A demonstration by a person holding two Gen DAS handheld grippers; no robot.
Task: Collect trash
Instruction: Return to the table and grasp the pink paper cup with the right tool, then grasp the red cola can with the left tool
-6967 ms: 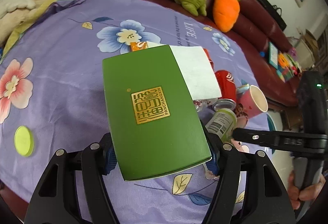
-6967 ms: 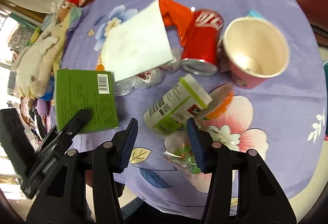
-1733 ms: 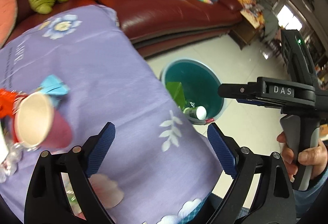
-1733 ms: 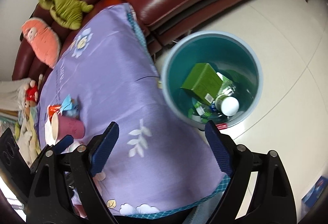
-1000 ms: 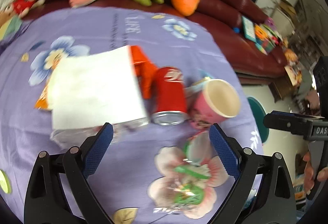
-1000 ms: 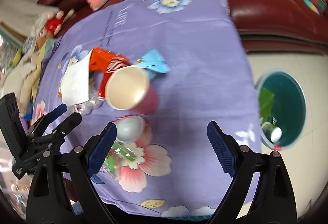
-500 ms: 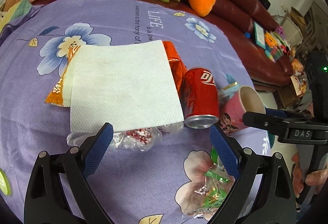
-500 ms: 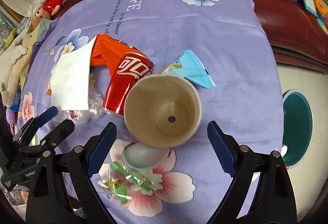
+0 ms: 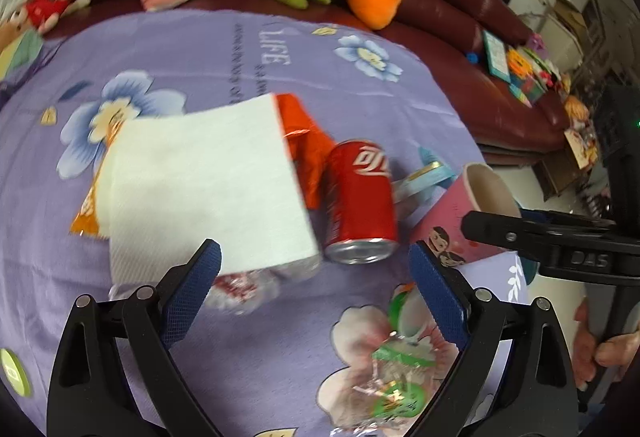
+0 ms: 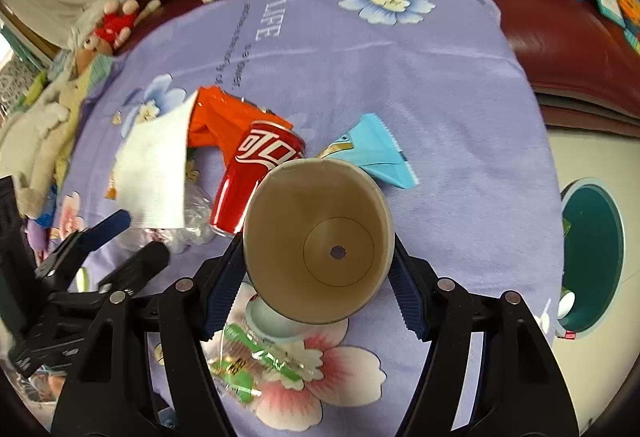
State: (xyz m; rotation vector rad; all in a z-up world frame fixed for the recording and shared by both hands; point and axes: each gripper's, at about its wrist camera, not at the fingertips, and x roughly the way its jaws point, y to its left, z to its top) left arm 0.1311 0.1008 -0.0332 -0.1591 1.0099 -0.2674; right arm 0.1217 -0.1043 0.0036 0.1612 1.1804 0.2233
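A pink paper cup (image 10: 320, 237) stands mouth-up between the fingers of my right gripper (image 10: 316, 261). Its jaws are closing and both pads touch the cup's sides. The left wrist view shows the same cup (image 9: 456, 221) with a right finger (image 9: 504, 229) across it. My left gripper (image 9: 314, 249) hangs open over the purple tablecloth with nothing between its fingers, just in front of a lying red cola can (image 9: 360, 197) and a white tissue (image 9: 204, 189). An orange snack bag (image 9: 304, 141) and a crumpled clear wrapper (image 9: 248, 285) lie partly under the tissue.
A blue wrapper (image 10: 380, 153) lies behind the cup. A green-and-clear wrapper (image 10: 248, 357) and a small lid (image 10: 272, 317) lie near the front edge. A teal bin (image 10: 592, 249) stands on the floor to the right. Plush toys sit on the dark red sofa (image 9: 460, 17).
The right gripper's jaws have narrowed from wide open onto the cup's sides, and the cup looks larger. The left gripper has drawn closer to the can and tissue.
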